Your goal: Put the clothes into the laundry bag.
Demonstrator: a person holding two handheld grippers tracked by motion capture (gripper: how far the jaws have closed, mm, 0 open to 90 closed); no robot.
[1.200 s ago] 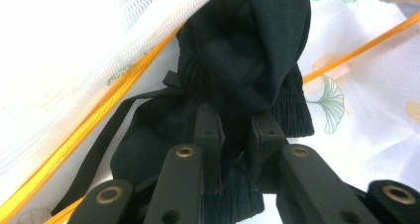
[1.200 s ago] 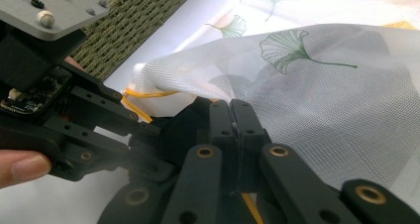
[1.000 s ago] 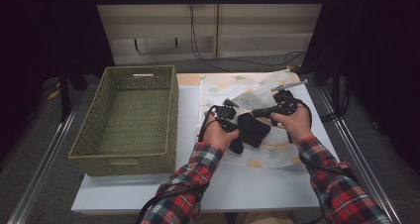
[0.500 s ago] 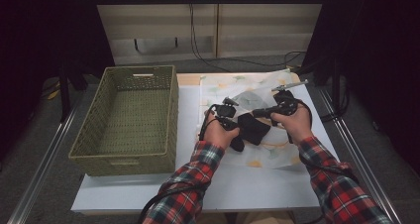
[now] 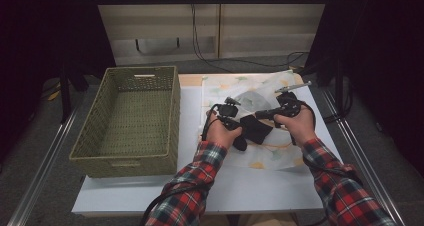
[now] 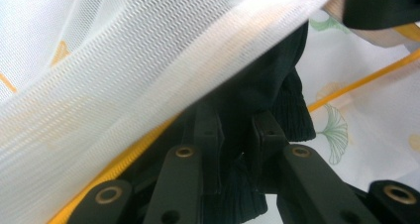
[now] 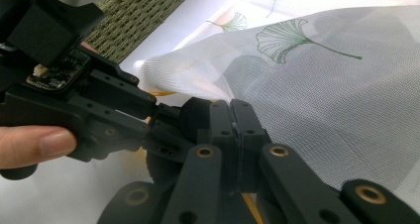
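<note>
Two grippers are pinching limp things near the table's right: left gripper point(image 6: 236, 149) clamping a soft black sock point(image 6: 267, 90), right gripper point(image 7: 233, 135) closed on the flimsy mesh bag's point(image 7: 337, 95) edge, the best hold.

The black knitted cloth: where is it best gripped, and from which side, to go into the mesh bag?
Grip the black knitted cloth at its near ribbed end, as the left gripper does, coming from the side where the mesh bag is lifted open: its free end probably slides under.

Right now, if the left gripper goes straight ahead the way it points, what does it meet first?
Probably the white mesh bag, draped just beyond the left gripper, which grips the black knit cloth. Depth is unclear.
</note>
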